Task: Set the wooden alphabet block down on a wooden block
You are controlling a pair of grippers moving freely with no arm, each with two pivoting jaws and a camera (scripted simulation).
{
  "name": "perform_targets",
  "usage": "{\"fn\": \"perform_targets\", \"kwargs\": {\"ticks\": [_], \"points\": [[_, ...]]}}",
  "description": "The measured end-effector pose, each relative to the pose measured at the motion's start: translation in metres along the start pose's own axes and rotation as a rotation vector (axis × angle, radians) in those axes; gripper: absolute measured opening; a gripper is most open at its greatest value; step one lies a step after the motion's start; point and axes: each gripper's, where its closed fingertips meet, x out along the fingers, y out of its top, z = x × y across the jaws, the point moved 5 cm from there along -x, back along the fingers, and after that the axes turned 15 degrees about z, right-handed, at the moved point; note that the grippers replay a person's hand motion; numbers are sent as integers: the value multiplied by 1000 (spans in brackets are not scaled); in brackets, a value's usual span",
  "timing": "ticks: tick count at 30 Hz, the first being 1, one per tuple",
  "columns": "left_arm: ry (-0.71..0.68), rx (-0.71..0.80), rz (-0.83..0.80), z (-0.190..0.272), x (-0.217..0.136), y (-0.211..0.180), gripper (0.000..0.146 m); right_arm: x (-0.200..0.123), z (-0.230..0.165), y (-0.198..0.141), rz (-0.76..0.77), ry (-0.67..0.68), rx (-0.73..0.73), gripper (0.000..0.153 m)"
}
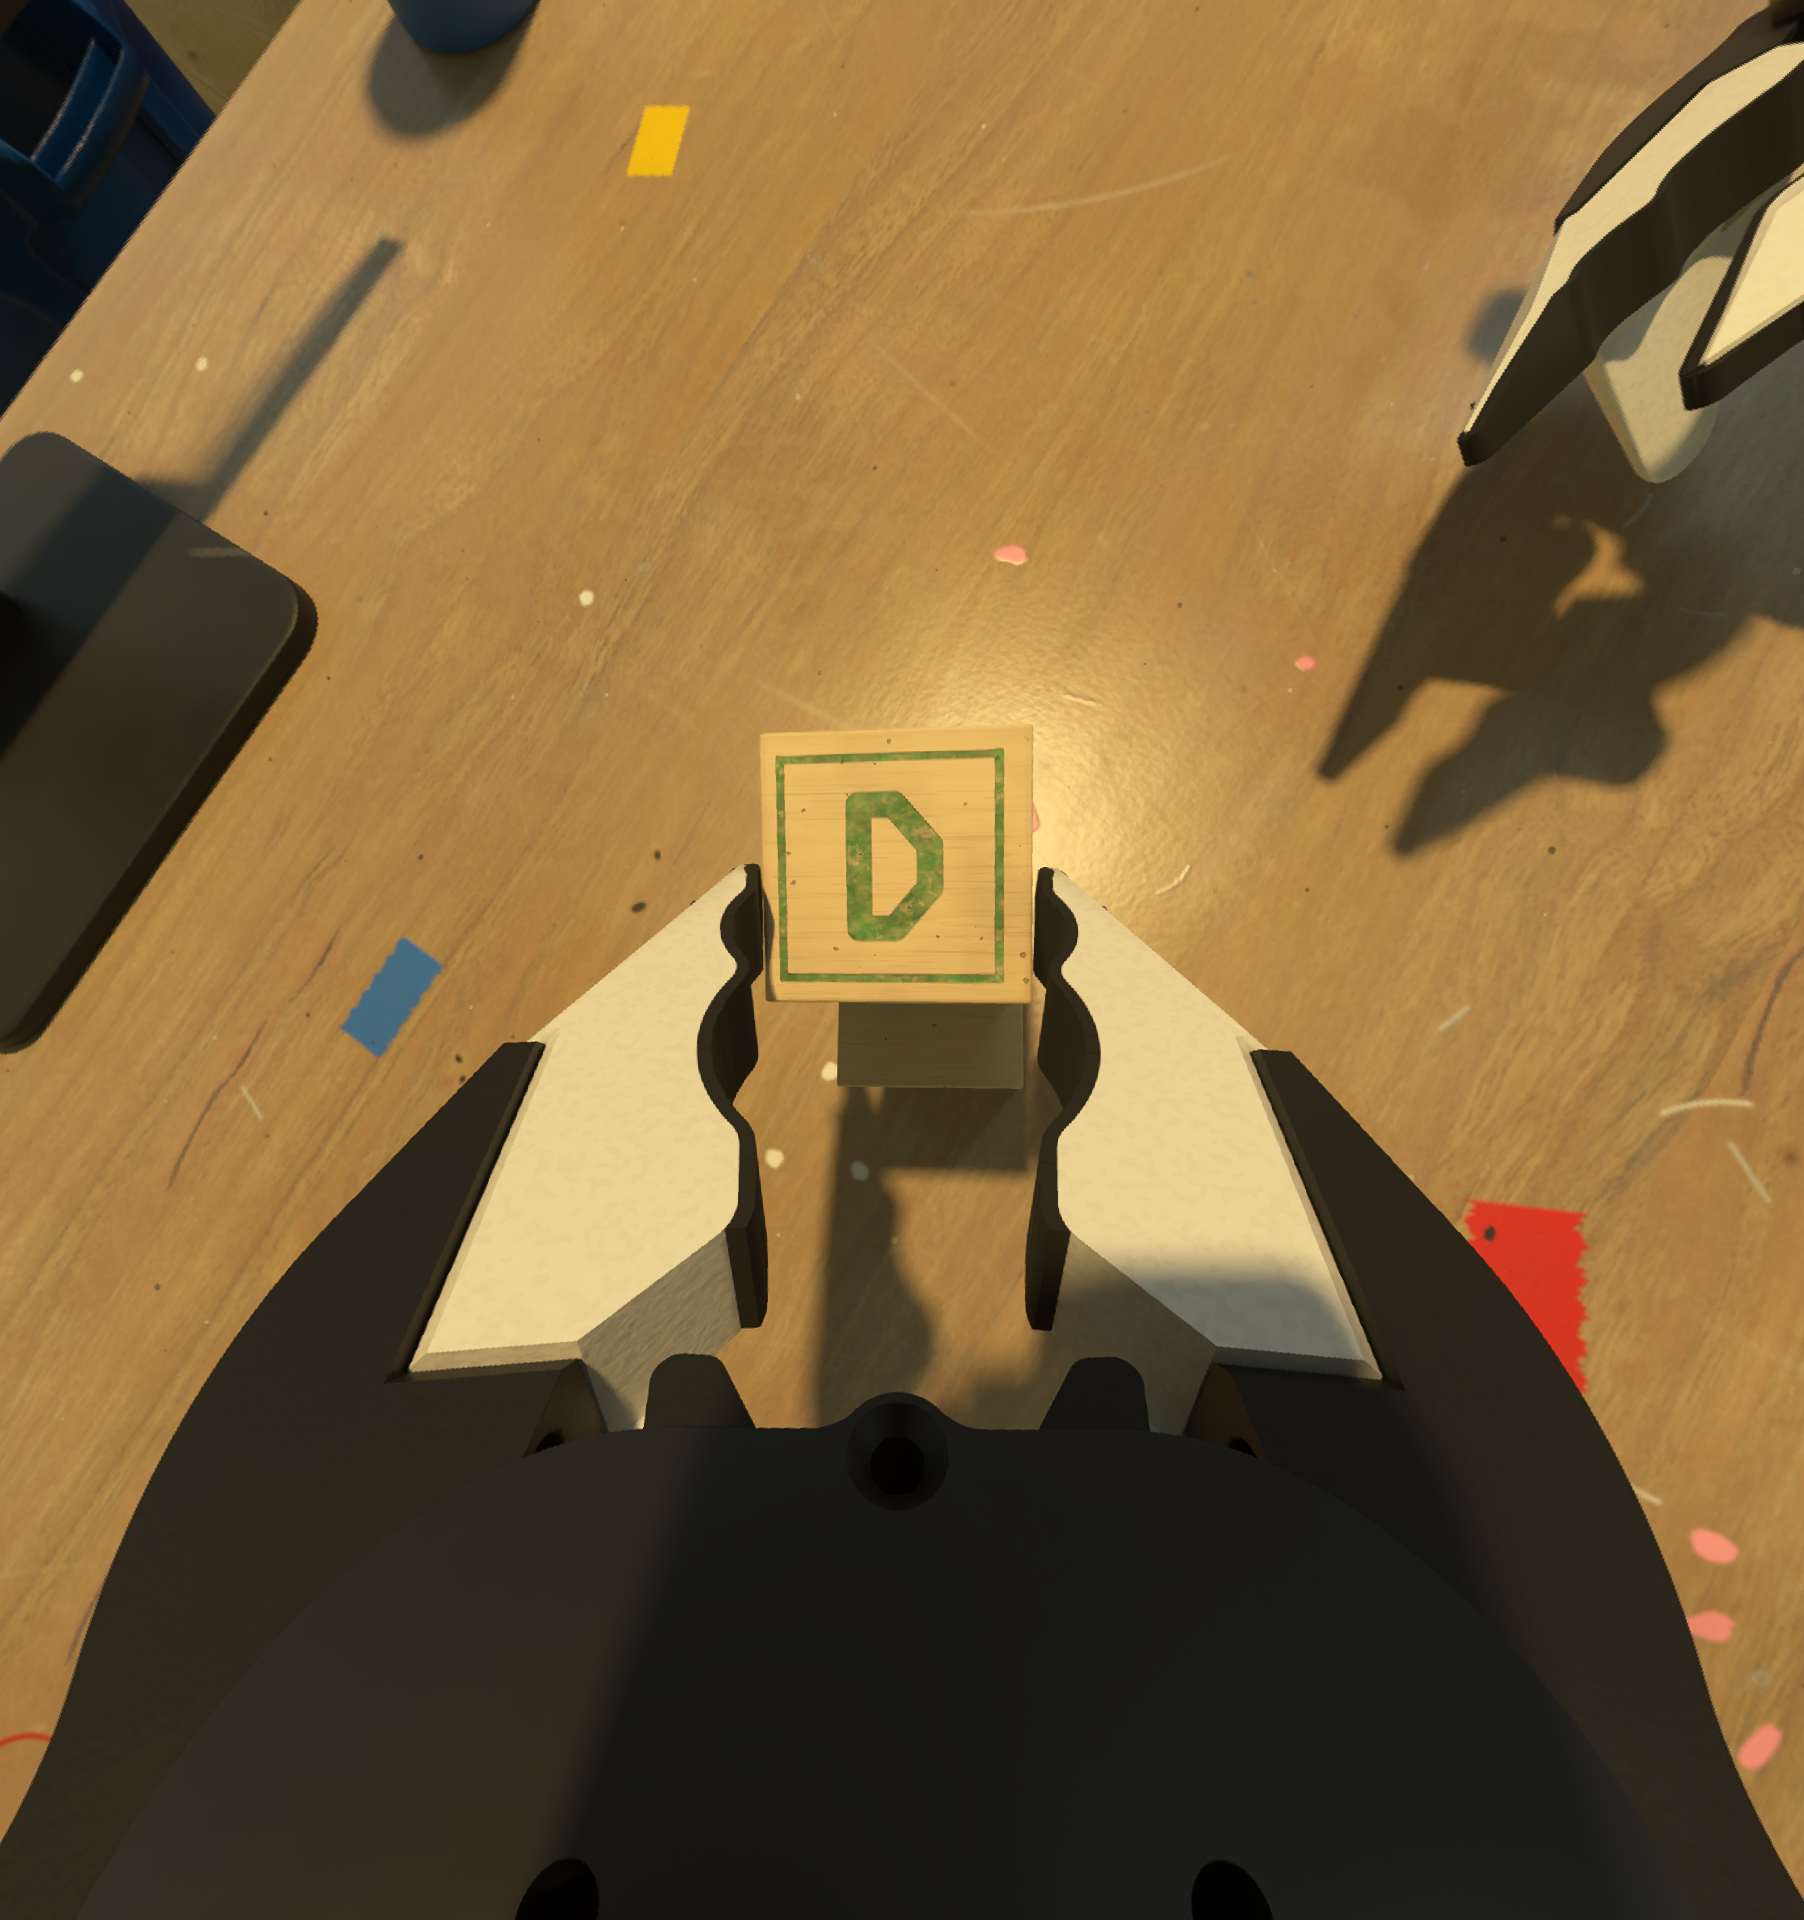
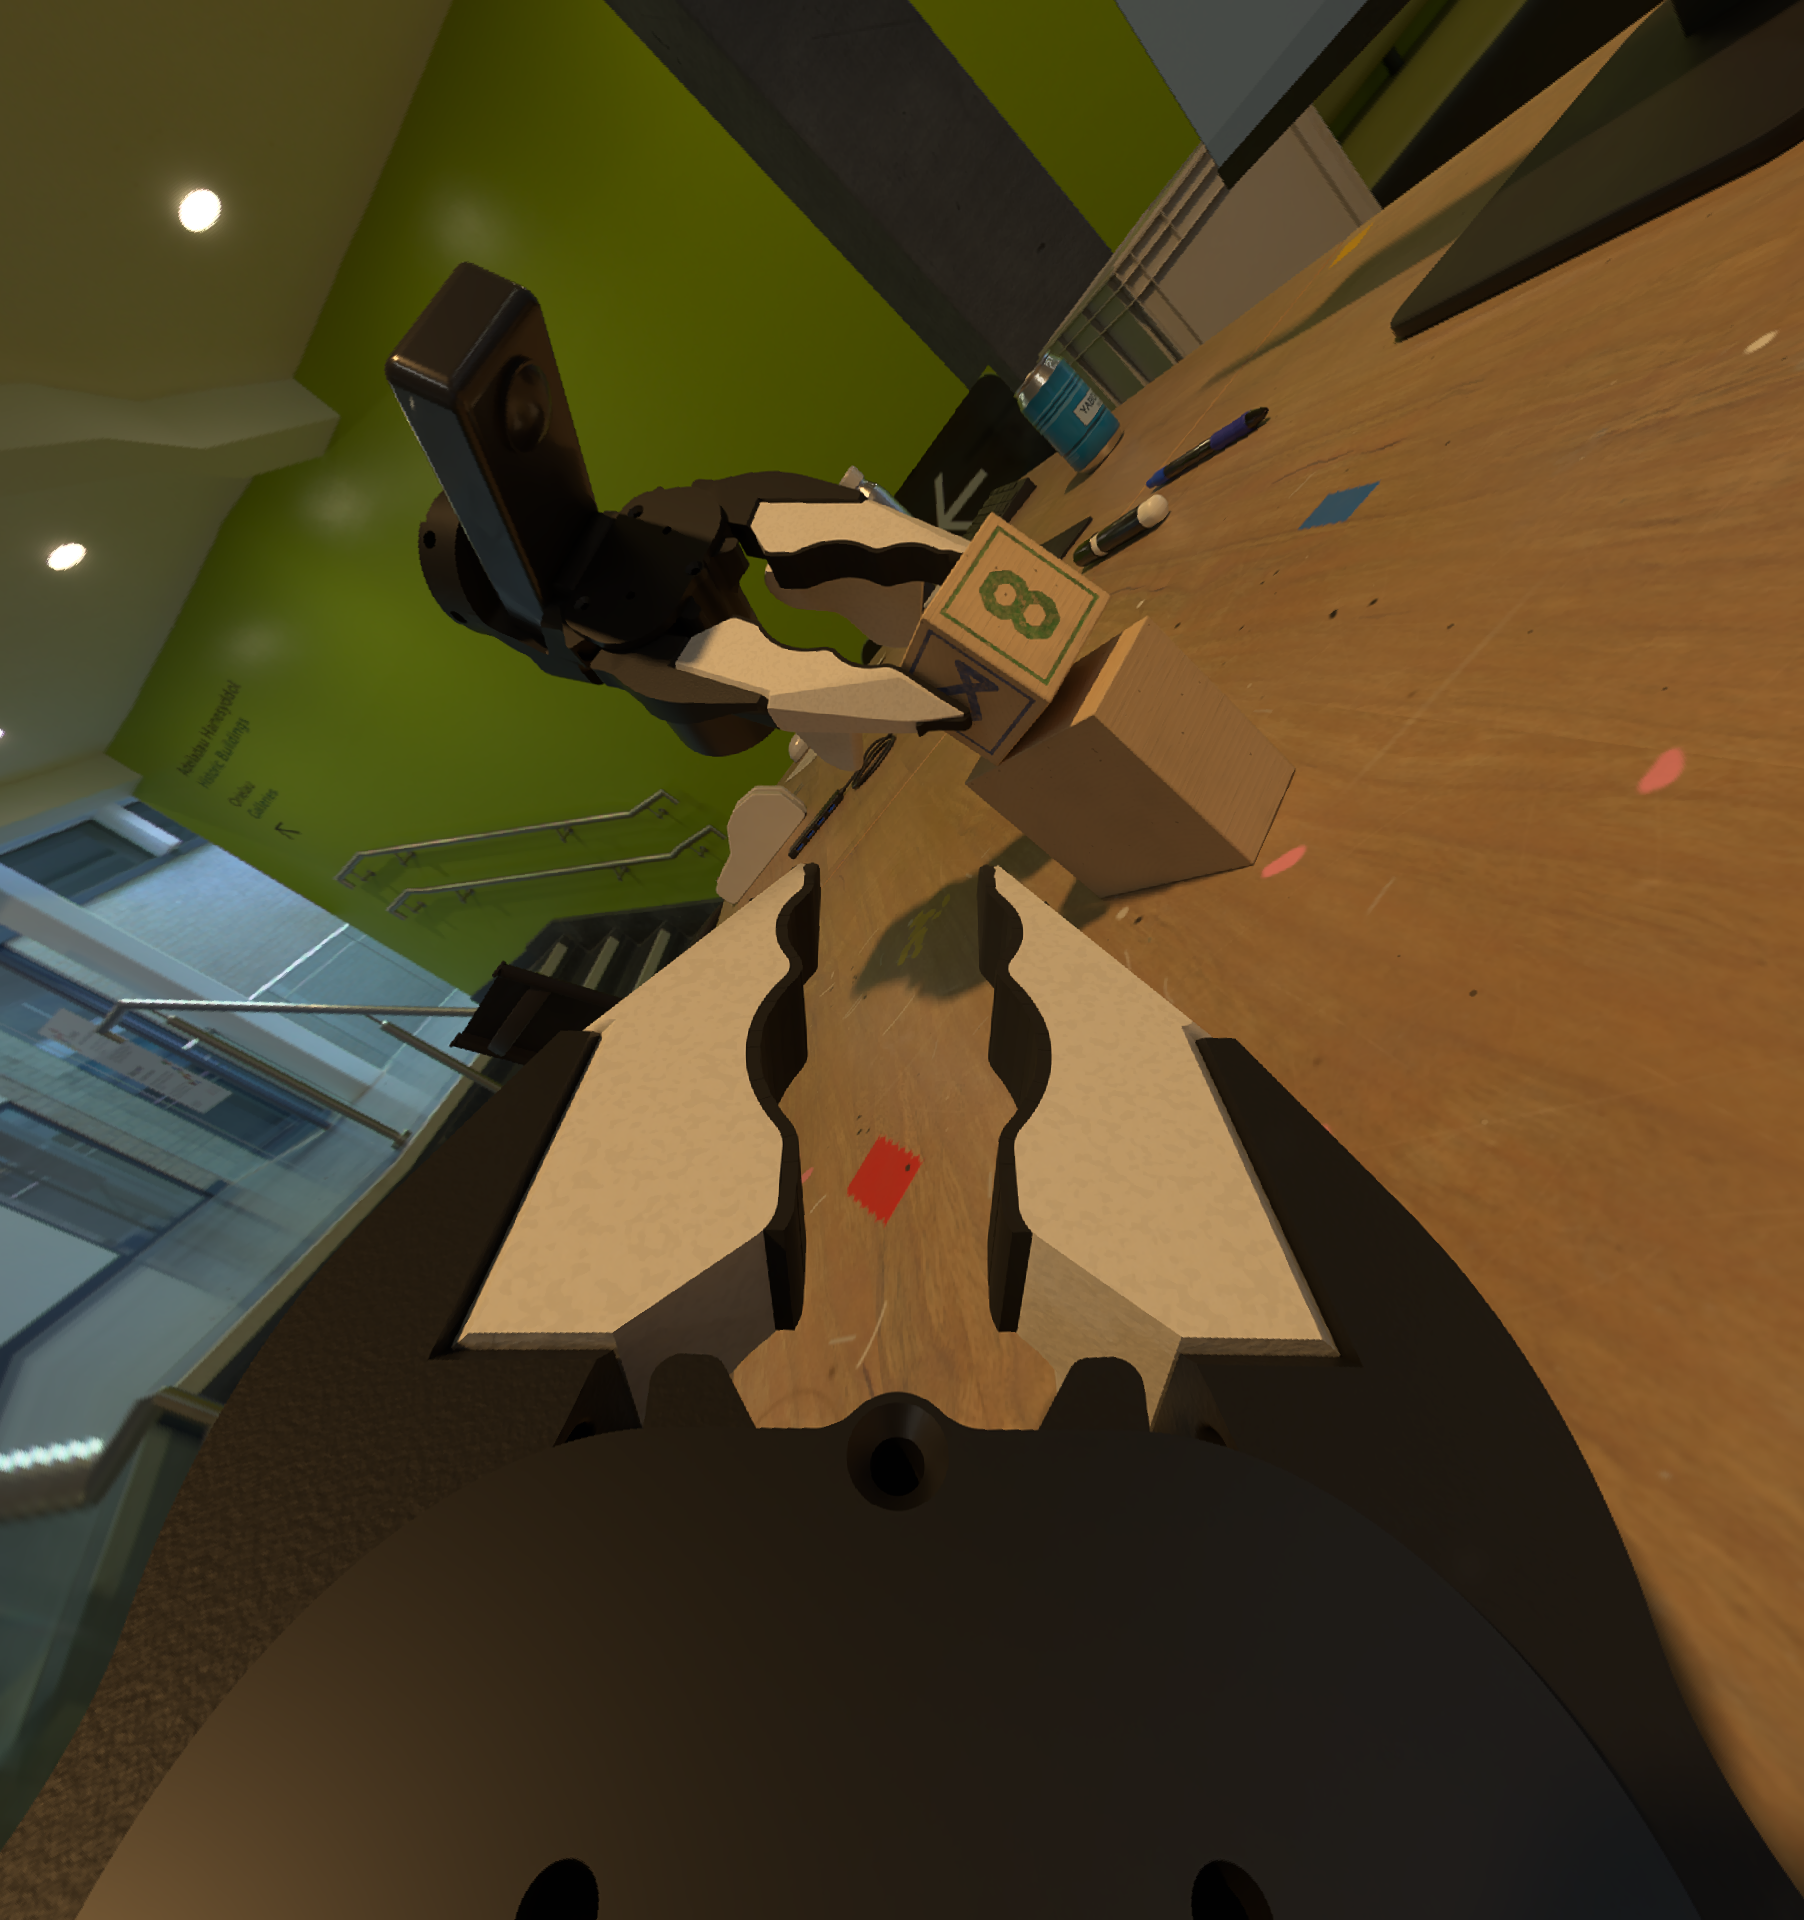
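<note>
My left gripper [image 1: 896, 883] is shut on the wooden alphabet block [image 1: 898, 868], which has green print on its top face. The fingers [image 1: 659, 997] press its two sides. A plain wooden block [image 1: 927, 1044] lies on the table right under it. In the right wrist view the alphabet block [image 2: 1012, 634] sits tilted at the far end of the plain block [image 2: 1137, 769], at or just above its top; I cannot tell if they touch. My right gripper [image 2: 898, 894] is open and empty, low over the table, apart from both blocks. It also shows at the left wrist view's upper right [image 1: 1604, 395].
A black stand base [image 1: 98, 727] sits at the table's left edge. A pale object [image 1: 1646, 426] stands under the right gripper. A blue can [image 2: 1069, 410], a blue pen [image 2: 1204, 447] and a marker [image 2: 1121, 530] lie beyond the blocks. Coloured tape patches [image 1: 1532, 1288] dot the table.
</note>
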Motion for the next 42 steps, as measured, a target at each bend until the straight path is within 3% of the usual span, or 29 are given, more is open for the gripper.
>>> {"fn": "perform_targets", "kwargs": {"ticks": [4,33,36,38,40,42], "points": [[-17,-19,10,1,2,-2,58,0,0,-1,-5,0,1,30],[-30,-57,-19,-4,-13,-6,61,-2,1,0,0,2,23,30],[2,-109,56,-19,-49,5,65,-2,1,1,4,3,27,31],[108,-195,197,-43,-92,16,65,-3,2,1,7,2,30,31],[316,-306,339,-74,-146,17,65,-3,2,1,9,2,39,30],[624,-423,401,-103,-200,-2,65,-2,2,1,12,4,52,30]]}}
